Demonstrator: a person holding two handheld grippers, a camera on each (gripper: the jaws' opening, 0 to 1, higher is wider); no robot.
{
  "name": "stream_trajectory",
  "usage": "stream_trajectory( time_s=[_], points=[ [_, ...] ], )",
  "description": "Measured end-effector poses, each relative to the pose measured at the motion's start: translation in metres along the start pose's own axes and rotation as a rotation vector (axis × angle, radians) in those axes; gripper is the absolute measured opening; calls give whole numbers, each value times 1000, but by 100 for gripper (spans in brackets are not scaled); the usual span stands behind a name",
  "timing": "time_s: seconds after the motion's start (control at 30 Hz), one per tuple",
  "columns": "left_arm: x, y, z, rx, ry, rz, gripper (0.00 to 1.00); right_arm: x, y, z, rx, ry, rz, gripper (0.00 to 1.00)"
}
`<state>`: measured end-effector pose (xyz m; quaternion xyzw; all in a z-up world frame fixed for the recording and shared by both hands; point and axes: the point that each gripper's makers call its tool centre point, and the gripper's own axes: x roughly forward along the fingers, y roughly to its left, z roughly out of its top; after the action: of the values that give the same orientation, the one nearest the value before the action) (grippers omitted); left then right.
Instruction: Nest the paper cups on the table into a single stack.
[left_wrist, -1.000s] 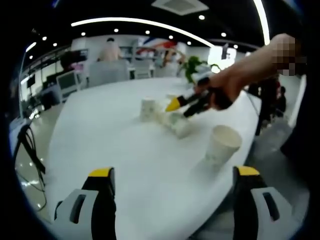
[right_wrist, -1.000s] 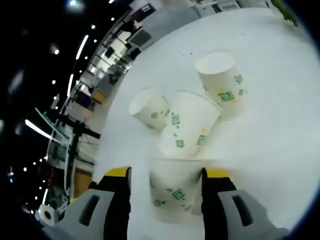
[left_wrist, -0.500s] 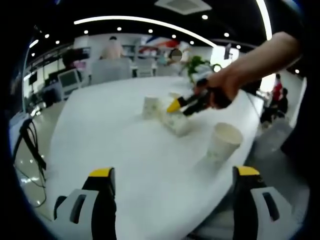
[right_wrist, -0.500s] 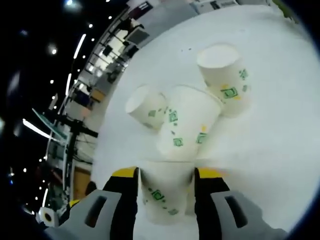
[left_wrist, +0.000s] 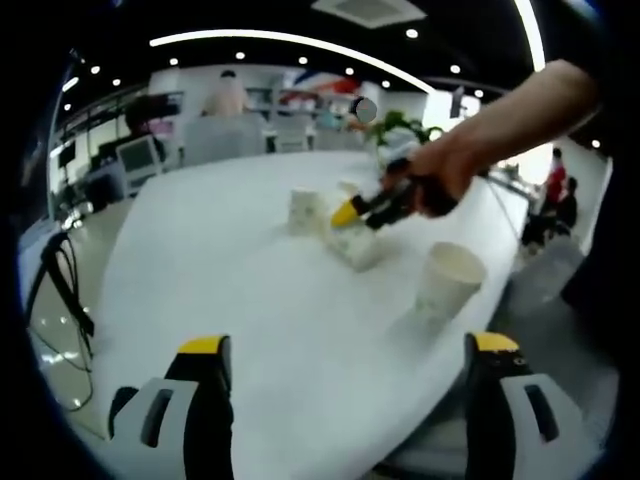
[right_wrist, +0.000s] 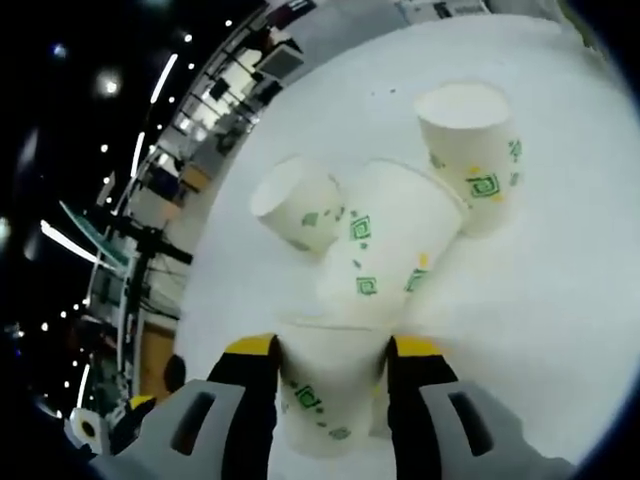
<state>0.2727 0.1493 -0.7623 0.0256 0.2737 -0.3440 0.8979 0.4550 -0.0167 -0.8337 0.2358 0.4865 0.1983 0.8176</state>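
Observation:
Several white paper cups with green prints lie on the white table (left_wrist: 230, 280). In the right gripper view my right gripper (right_wrist: 333, 345) is shut on one cup (right_wrist: 322, 395). A second cup (right_wrist: 385, 250) lies tilted with its narrow end at the held cup's rim. A third cup (right_wrist: 298, 200) rests on its side to the left, and another (right_wrist: 475, 150) stands at the upper right. In the left gripper view my left gripper (left_wrist: 348, 345) is open, low over the near table edge. A hand (left_wrist: 440, 180) holds the right gripper (left_wrist: 350, 212) at the cup cluster (left_wrist: 355, 245). One cup (left_wrist: 447, 280) stands apart on the right, and another cup (left_wrist: 305, 210) stands behind the cluster.
The table's edge curves close in front of the left gripper and along the right. A stand with black cables (left_wrist: 60, 300) is on the floor to the left. Desks, monitors and a person (left_wrist: 225, 95) are far behind, with a green plant (left_wrist: 395, 125) at the table's far end.
The right gripper's jaws have closed onto the nearest cup and stay shut on it, and its view has shifted slightly. The left gripper has hardly moved.

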Motion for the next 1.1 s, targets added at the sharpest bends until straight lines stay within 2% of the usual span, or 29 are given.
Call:
stream_trajectory(
  time_s=[0.17, 0.27, 0.43, 0.63, 0.73, 0.93, 1.0, 1.1],
  points=[
    [-2, 5, 4, 2, -11, 17, 95, -8, -4, -3, 17, -15, 1, 36],
    [-1, 4, 6, 3, -10, 17, 95, -12, -6, -8, 74, -26, 18, 36],
    [0, 1, 9, 20, -5, 7, 95, -22, -6, -9, 105, -50, 42, 35],
    [-4, 8, 14, 19, -19, 24, 95, -39, -14, -6, 122, -86, 49, 35],
    [-5, 10, 16, 34, -19, 22, 95, -47, -8, -2, 140, -116, 92, 35],
    [-4, 10, 24, 51, -33, 9, 95, -64, 4, 4, 104, -158, 157, 35],
    [-3, 9, 24, 56, -30, 3, 95, -69, 11, 3, 118, -166, 200, 35],
    [-3, 6, 27, 75, -35, -4, 95, -79, 15, 2, 120, -191, 220, 35]
  ],
)
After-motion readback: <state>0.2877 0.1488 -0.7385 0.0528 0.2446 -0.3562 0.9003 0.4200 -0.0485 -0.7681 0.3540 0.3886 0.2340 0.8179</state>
